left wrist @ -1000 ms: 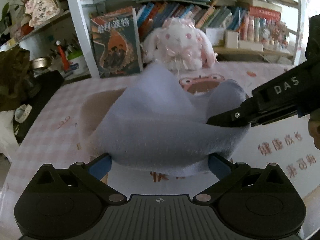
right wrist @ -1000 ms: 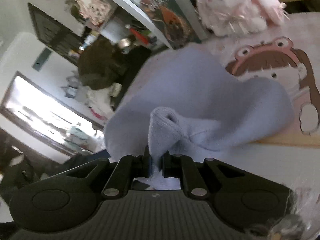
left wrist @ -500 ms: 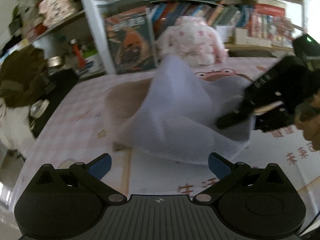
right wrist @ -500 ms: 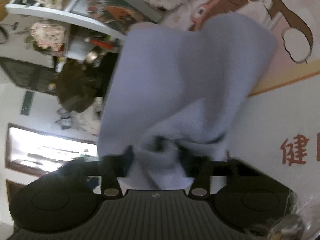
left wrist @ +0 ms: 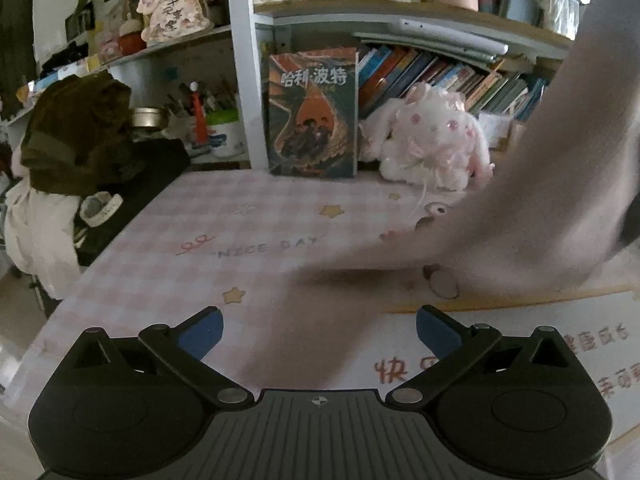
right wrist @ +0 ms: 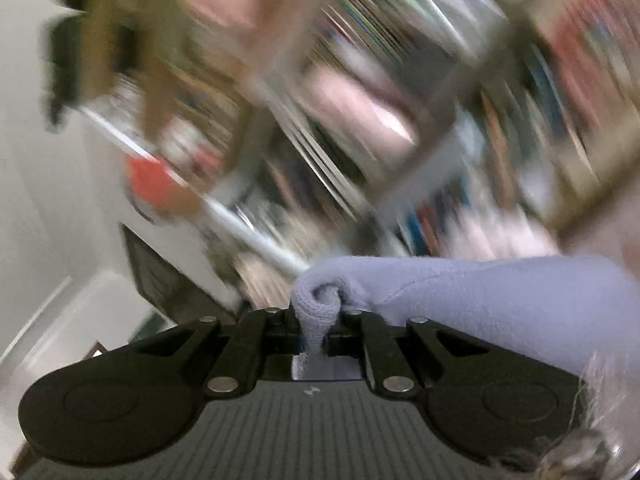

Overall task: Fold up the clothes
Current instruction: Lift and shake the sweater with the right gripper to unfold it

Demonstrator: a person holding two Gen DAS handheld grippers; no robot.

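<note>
— Where the pink checked cloth (left wrist: pixel 248 248) covers the table, what stands round it?

— Shelves at the back, a book (left wrist: pixel 313 114) upright against the post, a plush rabbit (left wrist: pixel 434 140) beside it, dark clutter off the left edge.

— And the garment?

— The lilac garment (left wrist: pixel 560 184) hangs on the right of the left wrist view, blurred. Its long axis runs from high at the upper right down to the table, where the lower end trails leftward.

— Who has it?

— The right gripper (right wrist: pixel 320 320) is clenched on a bunched fold (right wrist: pixel 320 296); the rest drapes off to the right in that view. The room behind it is a smear.

— The left gripper (left wrist: pixel 319 330)?

— Released, jaws wide, nothing between them, above the near edge.

— Free space?

— The table's middle and left lie bare up to the book.
</note>
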